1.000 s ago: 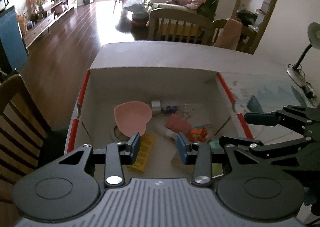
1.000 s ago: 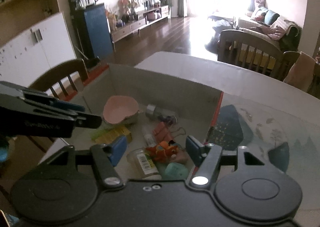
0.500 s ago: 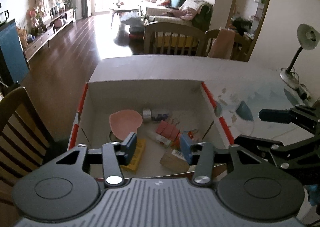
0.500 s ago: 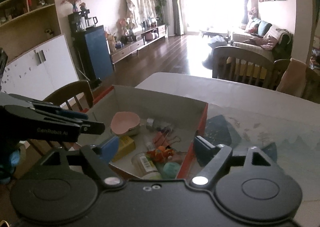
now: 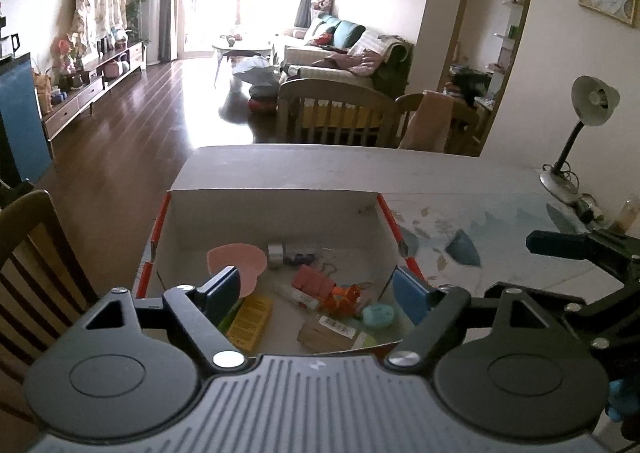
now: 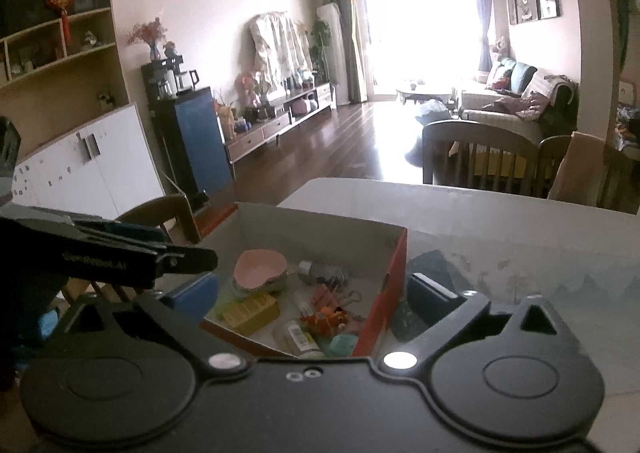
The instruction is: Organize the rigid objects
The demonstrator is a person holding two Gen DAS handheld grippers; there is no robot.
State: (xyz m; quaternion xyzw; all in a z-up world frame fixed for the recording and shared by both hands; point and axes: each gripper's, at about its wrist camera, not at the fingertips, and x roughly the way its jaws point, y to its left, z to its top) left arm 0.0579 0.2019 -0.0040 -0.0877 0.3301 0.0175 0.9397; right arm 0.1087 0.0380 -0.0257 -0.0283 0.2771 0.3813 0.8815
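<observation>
An open cardboard box (image 5: 276, 209) with red edges sits on the table and holds several small objects: a pink heart-shaped dish (image 5: 240, 259), a yellow pack (image 5: 250, 319), pink clips (image 5: 314, 281), an orange toy (image 5: 344, 295), a teal piece (image 5: 378, 315) and a small bottle (image 5: 296, 295). My left gripper (image 5: 316, 293) is open and empty, raised above the box's near edge. My right gripper (image 6: 312, 291) is open and empty, also above the box (image 6: 320, 229), near its right corner. The pink dish (image 6: 260, 269) and yellow pack (image 6: 250, 311) show there too.
A desk lamp (image 5: 576, 133) stands at the table's far right. Wooden chairs stand at the far side (image 5: 332, 109) and at the left (image 5: 32, 253). The table top (image 6: 520, 237) right of the box has a painted pattern. The living room lies beyond.
Both grippers have risen and pulled back from the box, and their jaws have opened wider. The objects stay in the box.
</observation>
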